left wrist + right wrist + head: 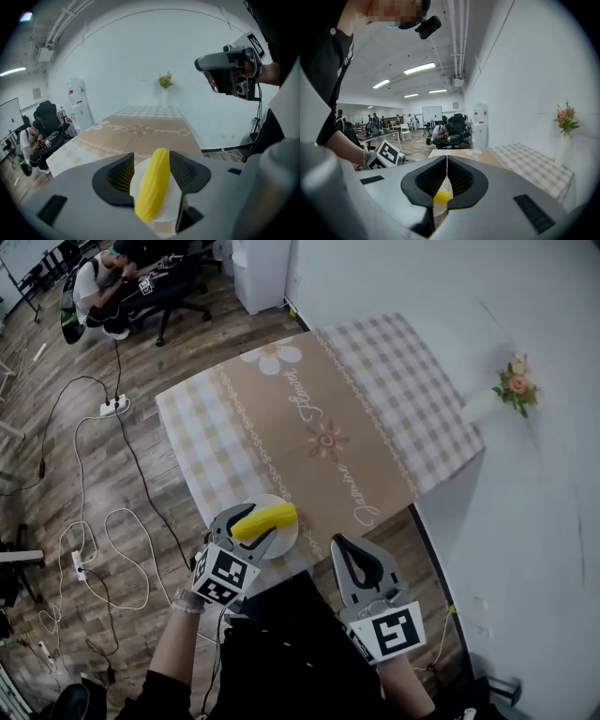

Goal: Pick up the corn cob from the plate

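A yellow corn cob [265,520] lies on a small white plate [284,542] at the near left corner of the table. My left gripper [248,531] hangs over the plate and is open, one jaw on each side of the cob. In the left gripper view the corn cob [154,185] runs lengthwise between the ribbed pads [119,174], close to the right pad and with a gap to the left one. The plate [169,208] shows beneath. My right gripper [339,546] is shut and holds nothing, off the table's near edge to the right of the plate.
The table [375,381] has a checked cloth with a tan runner [319,427]. A vase of flowers [514,385] stands against the wall at right. Cables and a power strip [114,407] lie on the wooden floor at left. A seated person [103,282] is far behind.
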### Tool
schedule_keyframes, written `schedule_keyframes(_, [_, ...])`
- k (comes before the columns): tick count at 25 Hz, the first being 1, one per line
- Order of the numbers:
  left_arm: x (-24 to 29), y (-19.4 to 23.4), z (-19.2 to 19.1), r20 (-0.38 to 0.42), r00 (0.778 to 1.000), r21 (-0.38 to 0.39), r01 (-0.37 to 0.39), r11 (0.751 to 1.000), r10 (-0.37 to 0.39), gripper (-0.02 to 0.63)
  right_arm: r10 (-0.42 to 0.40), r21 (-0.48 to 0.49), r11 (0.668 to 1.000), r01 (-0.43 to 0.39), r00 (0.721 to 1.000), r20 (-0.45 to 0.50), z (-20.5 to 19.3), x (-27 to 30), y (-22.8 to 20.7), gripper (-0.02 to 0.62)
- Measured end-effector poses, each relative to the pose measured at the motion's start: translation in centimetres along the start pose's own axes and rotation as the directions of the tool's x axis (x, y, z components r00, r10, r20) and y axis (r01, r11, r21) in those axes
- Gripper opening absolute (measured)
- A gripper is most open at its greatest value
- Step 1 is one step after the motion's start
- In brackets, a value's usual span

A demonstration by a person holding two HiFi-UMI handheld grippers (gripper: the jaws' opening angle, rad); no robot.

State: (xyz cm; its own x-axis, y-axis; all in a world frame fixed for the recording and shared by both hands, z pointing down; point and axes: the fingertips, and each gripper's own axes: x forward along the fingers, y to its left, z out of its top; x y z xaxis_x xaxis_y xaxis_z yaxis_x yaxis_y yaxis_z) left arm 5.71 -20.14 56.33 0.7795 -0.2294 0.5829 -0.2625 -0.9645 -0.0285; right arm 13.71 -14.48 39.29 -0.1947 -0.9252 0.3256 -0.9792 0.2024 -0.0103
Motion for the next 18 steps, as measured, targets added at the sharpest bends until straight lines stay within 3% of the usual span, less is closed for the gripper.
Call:
schedule_keyframes(12, [4.1, -1.2, -3.4, -0.152, 0.986, 0.093, 0.076, 0.993, -0.061, 0.287, -0.058, 0.031, 0.998, 0.058, 0.998, -0.023, -1.2, -0.7, -1.5, 0.042])
schedule_keyframes(18, [5.2, -1.6, -4.9, -0.211, 0.970, 0.059, 0.133, 0.989, -0.118, 0.288, -0.075, 0.041, 0.996, 0.076, 0.997, -0.036, -1.6, -1.0, -1.9, 0.043])
